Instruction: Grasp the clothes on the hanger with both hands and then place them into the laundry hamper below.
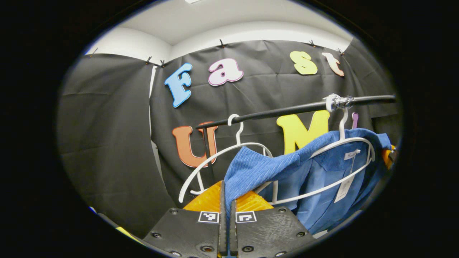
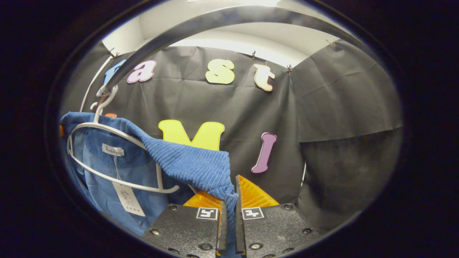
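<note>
A blue ribbed sweater (image 1: pixel 315 168) hangs on a white hanger (image 1: pixel 344 143) from a black rail (image 1: pixel 287 109). In the left gripper view my left gripper (image 1: pixel 227 200) is shut on one shoulder of the sweater, the cloth pulled off the hanger's end toward me. In the right gripper view the blue sweater (image 2: pixel 179 161) still drapes over the white hanger (image 2: pixel 107 129), and my right gripper (image 2: pixel 229 204) is shut on its other shoulder, stretched out sideways. A paper tag (image 2: pixel 128 199) dangles from the collar. The rail (image 2: pixel 222 18) arcs close overhead.
An empty white hanger (image 1: pixel 215 157) hangs on the rail left of the sweater in the left gripper view. Black cloth walls close in behind and on both sides. White wall and ceiling show above the cloth.
</note>
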Demonstrator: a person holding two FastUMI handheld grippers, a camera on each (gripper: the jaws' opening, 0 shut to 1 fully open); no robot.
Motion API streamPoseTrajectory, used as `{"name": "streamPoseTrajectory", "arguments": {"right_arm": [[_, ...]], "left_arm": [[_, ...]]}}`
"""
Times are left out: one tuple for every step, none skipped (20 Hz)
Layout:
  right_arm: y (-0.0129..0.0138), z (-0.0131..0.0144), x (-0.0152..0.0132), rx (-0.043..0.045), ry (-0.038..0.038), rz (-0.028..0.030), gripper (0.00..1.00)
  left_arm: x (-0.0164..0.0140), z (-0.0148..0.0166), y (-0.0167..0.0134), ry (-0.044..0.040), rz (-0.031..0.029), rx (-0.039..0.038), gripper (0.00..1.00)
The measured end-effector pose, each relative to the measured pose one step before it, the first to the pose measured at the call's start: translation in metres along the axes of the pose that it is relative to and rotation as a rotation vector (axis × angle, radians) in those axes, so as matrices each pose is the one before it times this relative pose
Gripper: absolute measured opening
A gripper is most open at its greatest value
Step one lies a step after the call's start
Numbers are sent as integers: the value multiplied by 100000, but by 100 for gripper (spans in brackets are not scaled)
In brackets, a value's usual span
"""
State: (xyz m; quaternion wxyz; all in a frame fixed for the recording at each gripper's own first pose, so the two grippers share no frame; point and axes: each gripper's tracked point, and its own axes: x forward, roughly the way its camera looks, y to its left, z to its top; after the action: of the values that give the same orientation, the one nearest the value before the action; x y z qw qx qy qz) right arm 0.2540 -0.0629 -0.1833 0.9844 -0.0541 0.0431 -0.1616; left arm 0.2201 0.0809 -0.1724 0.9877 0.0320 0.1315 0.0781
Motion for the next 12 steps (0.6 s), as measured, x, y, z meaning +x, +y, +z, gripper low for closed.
{"name": "streamPoseTrajectory", "arguments": {"right_arm": [[-55,119,221,368,-340,408,11],[44,7,224,461,-740,571,12],[-44,148,68,450,-1082,531,12],[-95,46,239,388,-1268,542,11],[-93,-33,105,325,-1021,46,11],[-145,-159,86,226,-644,-236,11],[-106,-84,212,-128,-602,-590,10],[63,-86,245,-491,-513,-134,10],[172,-142,190,-414,-464,411,10],[252,-96,226,23,-441,717,10],[204,-86,132,715,-69,840,10],[261,-120,250,1612,-335,1070,10]], "left_arm": [[185,7,25,384,-950,397,3],[288,102,92,-523,-784,788,8],[266,81,-129,-268,-1197,1186,3],[228,156,-61,-548,-1632,1064,3],[319,260,139,-1048,-878,1227,8],[342,330,266,-1033,-471,879,3],[651,119,395,-711,341,278,8],[422,8,-25,368,-1377,-310,1],[281,-264,-136,817,-646,211,5],[317,-248,58,941,-454,-82,5],[283,-333,-23,786,-932,-838,5],[265,-332,-15,1073,-1208,-749,5]]}}
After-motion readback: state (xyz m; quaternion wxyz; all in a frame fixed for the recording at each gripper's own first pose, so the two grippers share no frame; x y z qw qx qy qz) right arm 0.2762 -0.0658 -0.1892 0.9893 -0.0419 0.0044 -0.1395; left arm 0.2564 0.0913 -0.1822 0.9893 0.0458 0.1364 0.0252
